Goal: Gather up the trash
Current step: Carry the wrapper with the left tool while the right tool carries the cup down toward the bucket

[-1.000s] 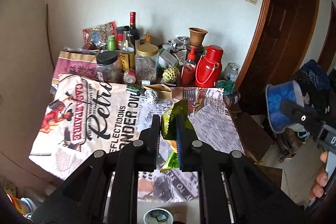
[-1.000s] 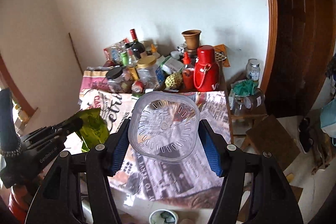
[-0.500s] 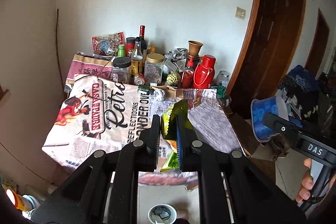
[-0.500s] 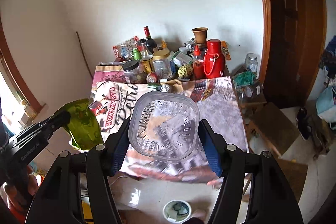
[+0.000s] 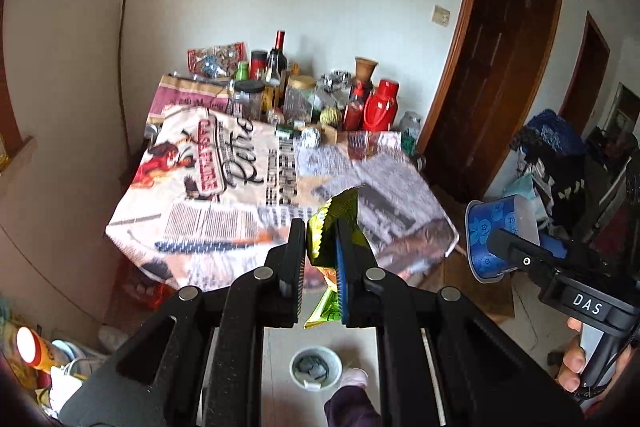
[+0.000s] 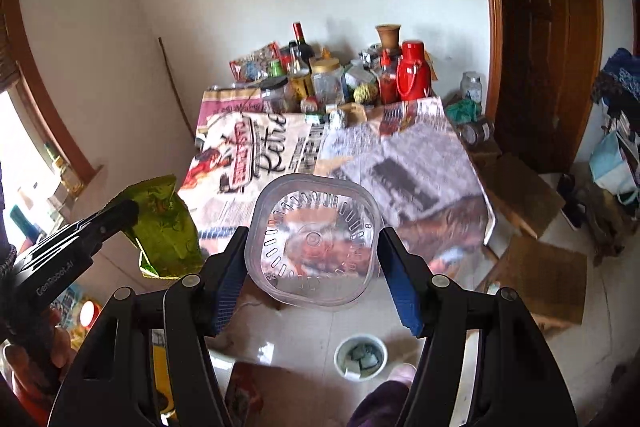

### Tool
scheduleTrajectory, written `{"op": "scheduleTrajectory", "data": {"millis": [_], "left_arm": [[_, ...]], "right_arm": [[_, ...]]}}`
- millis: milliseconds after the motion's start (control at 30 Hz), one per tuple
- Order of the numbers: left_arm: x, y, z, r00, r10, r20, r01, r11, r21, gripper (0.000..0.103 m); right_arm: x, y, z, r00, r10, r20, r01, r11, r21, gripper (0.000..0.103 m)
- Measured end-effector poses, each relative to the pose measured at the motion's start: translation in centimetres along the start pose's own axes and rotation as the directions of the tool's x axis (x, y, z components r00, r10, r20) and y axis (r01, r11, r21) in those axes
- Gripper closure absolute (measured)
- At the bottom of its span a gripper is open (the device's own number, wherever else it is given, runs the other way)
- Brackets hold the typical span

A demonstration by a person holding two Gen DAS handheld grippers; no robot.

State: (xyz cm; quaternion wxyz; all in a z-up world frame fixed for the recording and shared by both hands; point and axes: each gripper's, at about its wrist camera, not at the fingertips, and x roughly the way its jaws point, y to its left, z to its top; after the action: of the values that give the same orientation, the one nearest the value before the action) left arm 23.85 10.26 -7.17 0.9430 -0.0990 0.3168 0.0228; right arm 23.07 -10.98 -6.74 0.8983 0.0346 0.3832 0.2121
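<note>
My left gripper point(image 5: 320, 259) is shut on a crumpled green and yellow snack wrapper point(image 5: 334, 227), which sticks up and hangs down between the pads. The wrapper point(image 6: 166, 227) and the left gripper point(image 6: 120, 215) also show at the left of the right wrist view. My right gripper point(image 6: 314, 251) is shut on a clear plastic cup point(image 6: 314, 243), its bottom facing the camera. In the left wrist view the same cup point(image 5: 500, 235) shows its blue flowered side, held at the right by the right gripper point(image 5: 516, 247). Both grippers hang over the floor, short of the table point(image 5: 280, 195).
The table point(image 6: 420, 179) wears a printed newspaper-style cloth, with bottles, jars and a red thermos point(image 6: 412, 77) crowded at its far edge. A small white bowl point(image 5: 316, 369) sits on the tiled floor below. Cardboard sheets point(image 6: 540, 275) lie on the right, by a brown door point(image 6: 548, 27).
Both grippers have drawn back from the table, which now looks smaller and farther off. More floor, the bowl and the doorway have come into view. Both grips are unchanged.
</note>
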Motion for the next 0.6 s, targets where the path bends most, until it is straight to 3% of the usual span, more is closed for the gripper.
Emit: {"op": "scheduleTrajectory", "data": {"millis": [333, 600], "left_arm": [[1.1, 0.2, -5.0, 0.990, 0.022, -0.141, -0.024, 1.000, -0.009, 0.090], [7.6, -0.3, -8.8, 0.963, 0.044, -0.266, -0.062, 0.996, -0.059, 0.090]], "right_arm": [[2.0, -1.0, -4.1, 0.993, 0.007, -0.120, -0.006, 1.000, 0.004, 0.042], [7.6, -3.3, -6.9, 0.972, 0.024, -0.235, -0.032, 0.999, -0.032, 0.043]]}}
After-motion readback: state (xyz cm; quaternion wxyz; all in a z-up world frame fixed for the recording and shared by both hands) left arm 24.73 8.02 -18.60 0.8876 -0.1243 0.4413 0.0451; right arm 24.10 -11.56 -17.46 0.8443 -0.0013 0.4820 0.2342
